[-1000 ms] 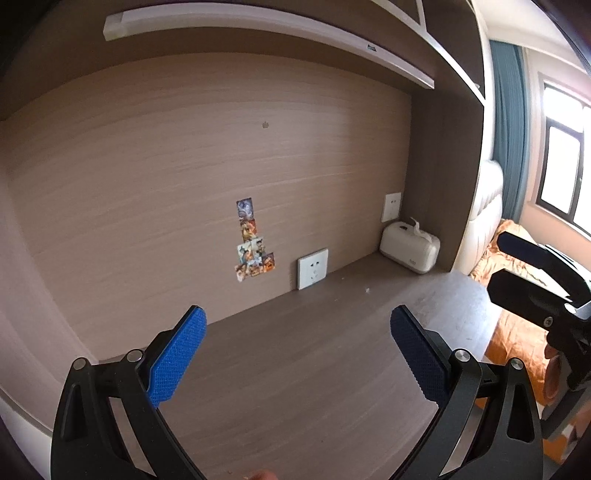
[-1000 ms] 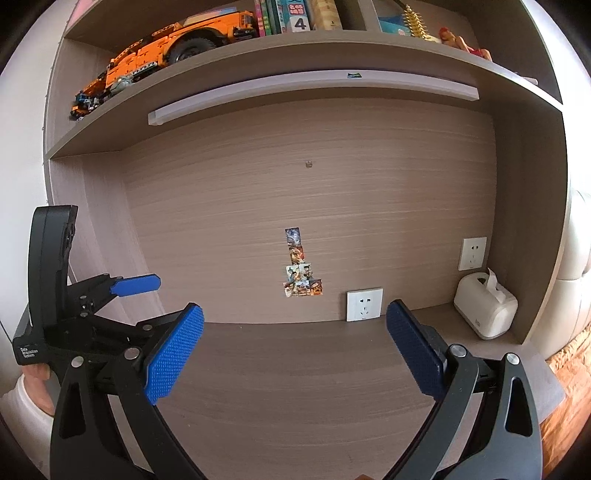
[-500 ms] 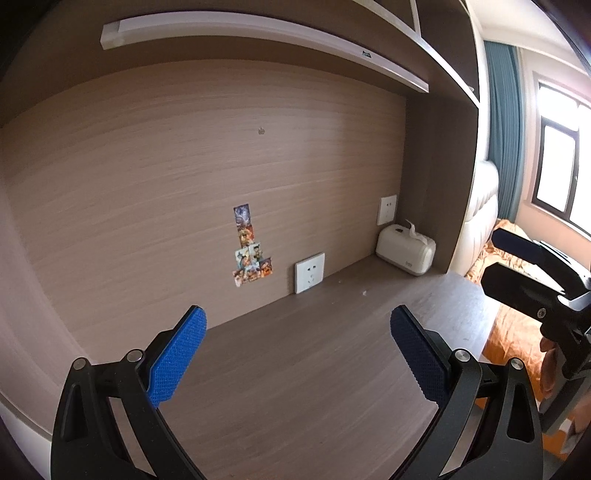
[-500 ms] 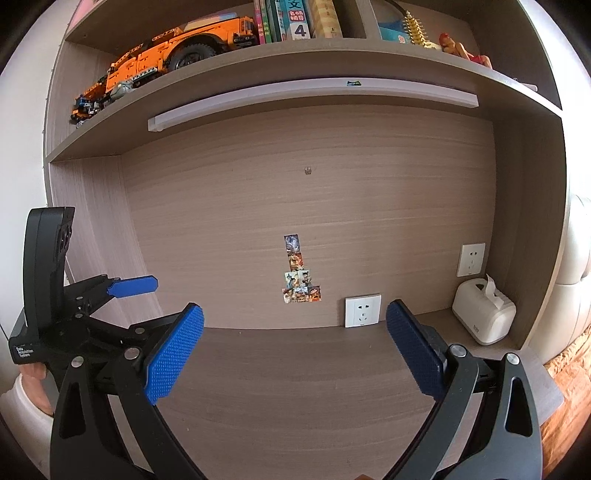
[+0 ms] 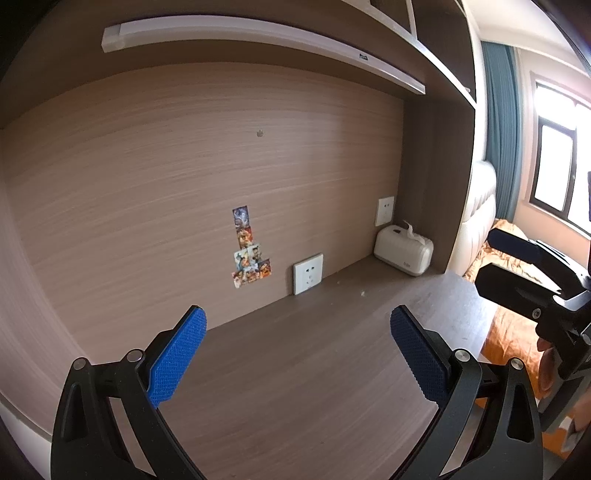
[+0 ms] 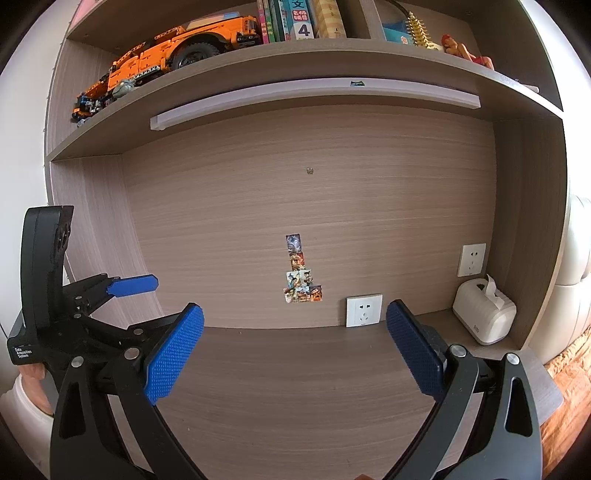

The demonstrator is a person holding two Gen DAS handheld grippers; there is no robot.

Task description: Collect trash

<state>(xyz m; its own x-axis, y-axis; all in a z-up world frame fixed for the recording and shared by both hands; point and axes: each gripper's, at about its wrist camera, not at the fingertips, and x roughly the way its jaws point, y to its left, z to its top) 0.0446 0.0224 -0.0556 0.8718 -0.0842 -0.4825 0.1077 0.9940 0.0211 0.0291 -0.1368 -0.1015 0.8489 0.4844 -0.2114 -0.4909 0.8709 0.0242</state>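
In the left wrist view my left gripper [image 5: 297, 354] is open over a brown wooden desk [image 5: 295, 369], with nothing between its blue pads [image 5: 177, 358]. My right gripper [image 6: 295, 350] is open over the same desk [image 6: 295, 369], a little further right, and it holds nothing either. Each gripper shows in the other's view: the right gripper [image 5: 487, 258] at the right edge, the left gripper [image 6: 151, 300] at the left. A tiny pale speck [image 5: 363, 294] lies on the desk near the back wall. I see no larger piece of trash.
A white tissue box [image 6: 484, 317] stands in the desk's back right corner. Wall sockets [image 6: 364, 310] and small picture stickers [image 6: 301, 273] are on the back panel. An orange toy truck [image 6: 177, 51] and books [image 6: 295, 18] are on the shelf above. An orange-covered bed [image 5: 517, 325] lies right of the desk.
Both views have tilted slightly upward, so the light bar and shelf sit lower in frame. Both grippers stay open and empty.
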